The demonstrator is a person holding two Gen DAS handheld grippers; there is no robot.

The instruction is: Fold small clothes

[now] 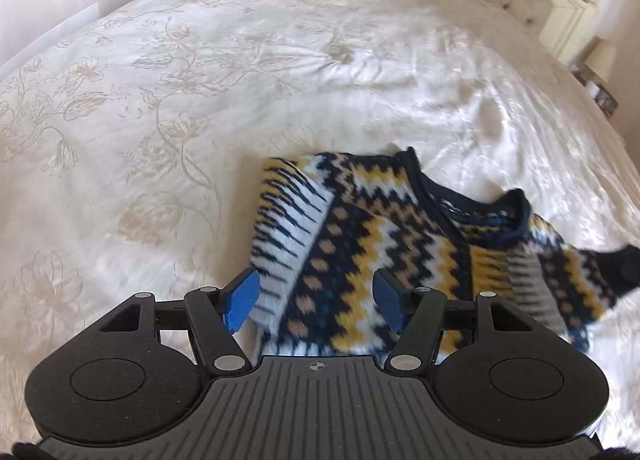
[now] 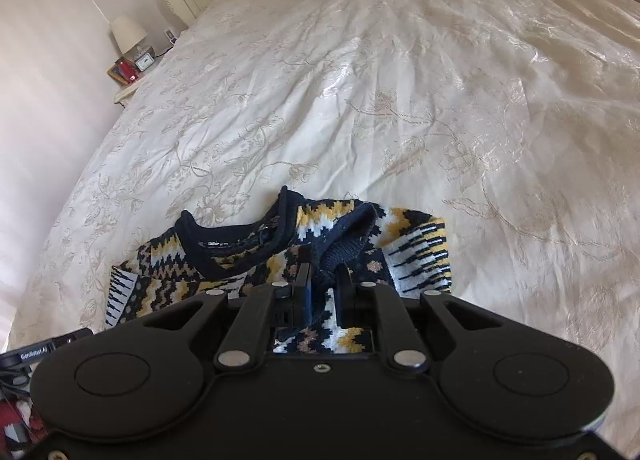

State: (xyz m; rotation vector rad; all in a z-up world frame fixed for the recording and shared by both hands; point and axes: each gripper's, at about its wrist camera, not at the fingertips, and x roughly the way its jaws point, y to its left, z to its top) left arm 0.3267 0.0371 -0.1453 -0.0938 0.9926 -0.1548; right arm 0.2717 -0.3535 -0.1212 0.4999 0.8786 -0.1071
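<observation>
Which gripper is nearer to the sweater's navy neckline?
Right. The right gripper is closed on a fold of the sweater just below the neckline. The left gripper hangs open over the sweater's lower body, farther from it.

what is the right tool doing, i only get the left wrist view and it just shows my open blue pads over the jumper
Observer: The right tool is shut on a fold of the navy, yellow and white zigzag knitted jumper.
Operator: where on it
Observer: On a dark navy ribbed edge bunched just right of the neckline.
Operator: anything beside the bed on that side
Observer: A bedside table with a cream lamp, a small clock and a red item.
</observation>
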